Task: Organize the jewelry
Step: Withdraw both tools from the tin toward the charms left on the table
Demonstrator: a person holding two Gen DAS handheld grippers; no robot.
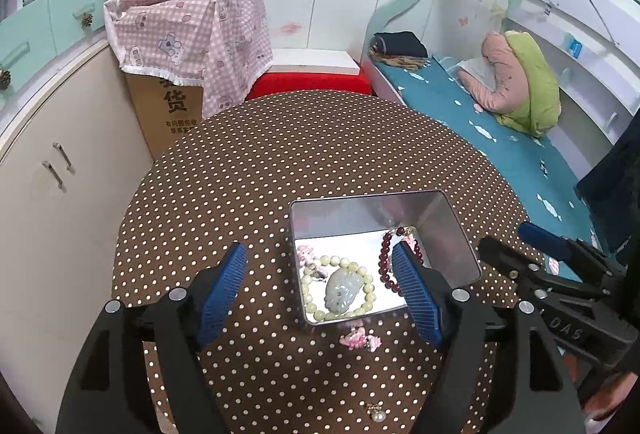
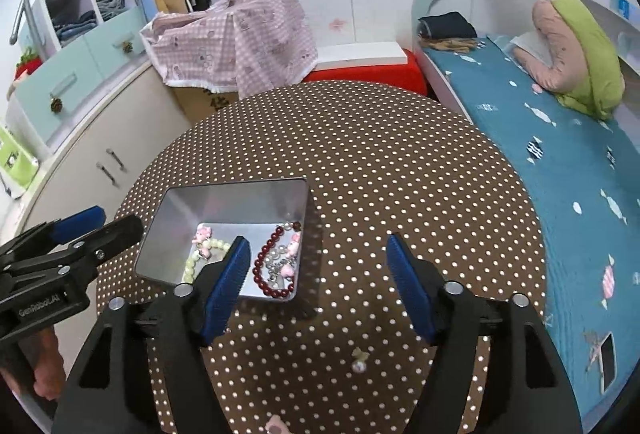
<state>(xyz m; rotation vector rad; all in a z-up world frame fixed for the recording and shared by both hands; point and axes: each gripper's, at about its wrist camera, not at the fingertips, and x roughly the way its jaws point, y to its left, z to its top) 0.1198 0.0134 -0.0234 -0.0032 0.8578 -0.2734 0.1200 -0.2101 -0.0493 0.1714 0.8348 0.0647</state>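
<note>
A silver metal tin sits on the round polka-dot table. Inside lie a pale green bead bracelet with a jade pendant, a dark red bead bracelet and small pink charms. A pink charm lies on the table just in front of the tin. A pearl earring lies nearer me. My left gripper is open and empty above the tin's near edge. My right gripper is open and empty, right of the tin.
A bed with a blue sheet runs along the right. A cardboard box under pink checked cloth, a red stool and cream cabinets stand behind and left of the table. A phone lies on the bed.
</note>
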